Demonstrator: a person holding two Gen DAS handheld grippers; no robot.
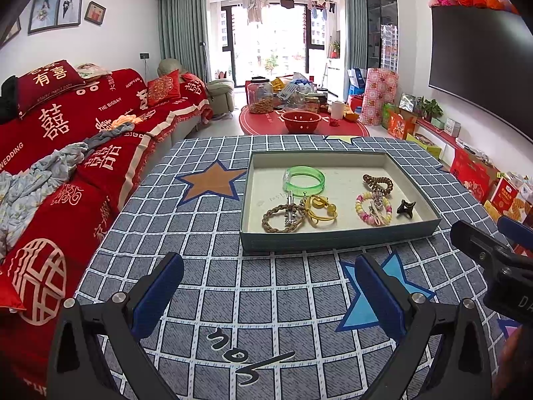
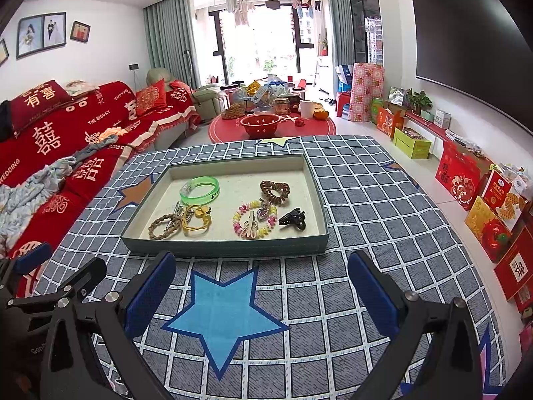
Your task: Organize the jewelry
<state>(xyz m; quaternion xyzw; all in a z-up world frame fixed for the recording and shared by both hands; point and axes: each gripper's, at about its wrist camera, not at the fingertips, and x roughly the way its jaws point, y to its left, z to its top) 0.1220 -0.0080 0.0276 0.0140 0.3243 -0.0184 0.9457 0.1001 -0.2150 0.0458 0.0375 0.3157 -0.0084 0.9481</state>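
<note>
Two grippers stand back from a shallow grey tray on a grid-patterned cloth; all the jewelry in view lies inside the tray, at the centre of both frames. Left gripper: jaws wide apart, nothing between the blue pads, at the bottom of the left wrist view. Right gripper: likewise spread wide and empty, at the bottom of the right wrist view.

Contents, left wrist view: a green bangle toward the tray's far side; a brown spiral hair tie to its right; a braided brown ring at lower left with a metal clip lying across it; a yellow cord piece touching that ring; a beaded pastel bracelet with a small clip lying on it; a black claw clip at lower right, apart from the rest.

Stage: undetermined. Pieces gathered in one tray fit either a finished collection or an unsorted lot awaiting separation, since the left-hand cluster overlaps. Neither gripper is committed to any piece. Any later pick in that cluster would call for a narrow, precise closure, as neighbouring pieces touch and could drag along.
</note>
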